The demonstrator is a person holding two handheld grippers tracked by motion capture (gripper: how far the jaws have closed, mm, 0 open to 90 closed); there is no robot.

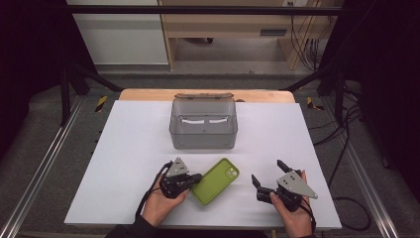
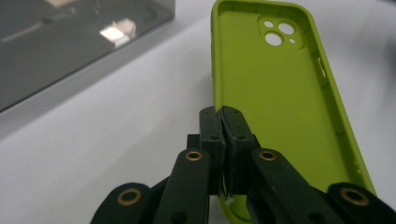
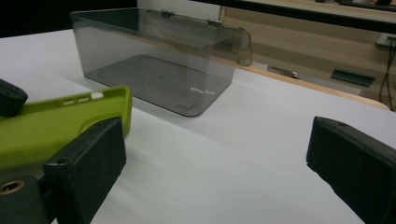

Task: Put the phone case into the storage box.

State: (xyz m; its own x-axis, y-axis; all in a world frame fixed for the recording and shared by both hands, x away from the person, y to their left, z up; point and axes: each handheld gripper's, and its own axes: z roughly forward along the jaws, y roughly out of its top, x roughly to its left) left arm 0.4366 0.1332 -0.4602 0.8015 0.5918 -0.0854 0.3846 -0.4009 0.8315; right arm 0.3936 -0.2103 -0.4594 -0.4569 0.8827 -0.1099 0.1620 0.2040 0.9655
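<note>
A lime green phone case is at the table's near middle, hollow side up, its camera cutout at the far end. My left gripper is shut on the case's left side wall. In the left gripper view the two pads pinch that thin wall of the case. My right gripper stands open to the right of the case, nothing between its jaws. The right gripper view has its wide-apart jaws with the case at the left.
A clear grey plastic box with its hinged lid open stands behind the case, mid-table; it also shows as the box and the box. White table sheet spreads to both sides. Black frame rails flank the table.
</note>
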